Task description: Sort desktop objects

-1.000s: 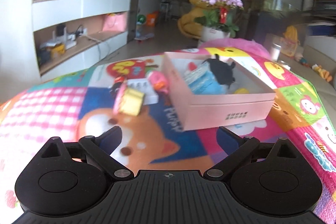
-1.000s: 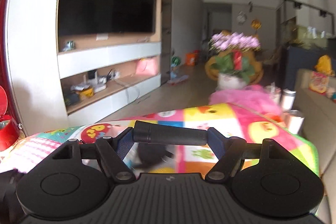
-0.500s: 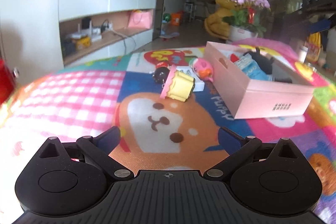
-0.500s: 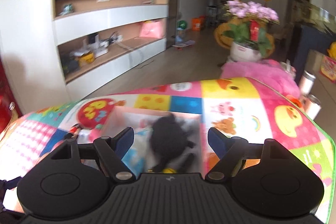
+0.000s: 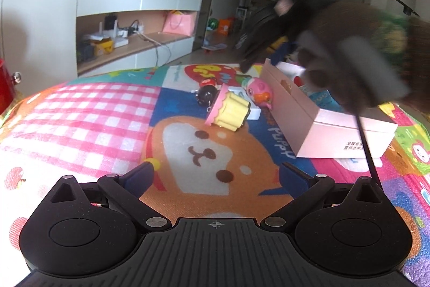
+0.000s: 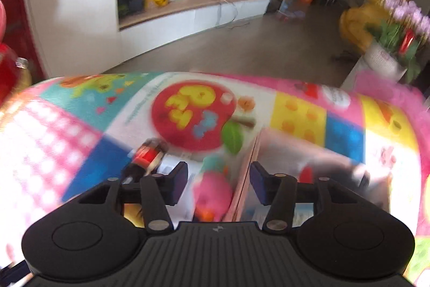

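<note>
The pink cardboard box (image 5: 330,123) lies open on the counter (image 5: 80,120), which is covered by a bright cartoon play mat; its long axis runs from near right to far left in the left wrist view. Just beside the box's left wall a pink duck-like toy (image 5: 259,94) lies with its orange beak pointing toward the camera. Next to that, farther from the box, a yellow cupcake-shaped toy with a pink frill (image 5: 228,110) is tipped on its side, frill end to the left and its base aimed at the box. Behind the cupcake toy, a small cola-bottle charm (image 5: 207,92) lies with its long axis roughly along the box's left wall, and a flat white item (image 5: 254,112) rests under these toys. The left gripper (image 5: 215,174) hangs low above the mat's puppy picture, its jaws spread wide with nothing between them. The right gripper (image 6: 219,183), blurred, is above the box's left wall and the pink toy; its jaws have just been closing, yet they stand apart and touch nothing. Beyond the box are a white shelving unit (image 5: 134,18) with a dark television, a wooden floor, and in the right wrist view a pot of purple flowers (image 6: 395,31).
</note>
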A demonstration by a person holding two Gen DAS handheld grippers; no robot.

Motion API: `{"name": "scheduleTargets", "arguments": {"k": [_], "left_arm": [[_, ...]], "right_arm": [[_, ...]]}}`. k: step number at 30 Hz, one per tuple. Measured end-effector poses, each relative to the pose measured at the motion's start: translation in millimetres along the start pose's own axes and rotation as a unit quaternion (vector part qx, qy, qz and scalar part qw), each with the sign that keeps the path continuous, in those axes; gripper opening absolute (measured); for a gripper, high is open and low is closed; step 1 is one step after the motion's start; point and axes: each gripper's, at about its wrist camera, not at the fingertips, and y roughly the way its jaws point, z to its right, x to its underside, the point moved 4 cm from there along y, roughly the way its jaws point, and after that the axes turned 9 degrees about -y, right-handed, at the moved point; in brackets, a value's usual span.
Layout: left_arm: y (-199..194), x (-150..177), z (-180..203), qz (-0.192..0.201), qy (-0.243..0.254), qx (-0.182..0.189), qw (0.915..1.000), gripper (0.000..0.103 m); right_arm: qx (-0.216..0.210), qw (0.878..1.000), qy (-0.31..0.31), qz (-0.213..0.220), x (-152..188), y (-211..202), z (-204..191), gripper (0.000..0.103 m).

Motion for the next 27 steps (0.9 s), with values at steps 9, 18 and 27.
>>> {"name": "scheduleTargets", "arguments": {"k": [9,18,27], "left_arm": [[2,0,-2,-0.006,-0.008,0.007,0.9999,0.102],[5,0,-2,-0.013,-0.005,0.002,0.9999,0.102],[7,2,2,-0.013,0.006,-0.011,0.9998,0.102]], "right_arm": [[0.058,0.989,-0.133,-0.039,4,27,-35,0.034],[-0.039,0.996,-0.079,0.032,27,-75,-19,0.019],[-0.109,0.992,-0.017,0.06,74,-156,12,0.019]]}}
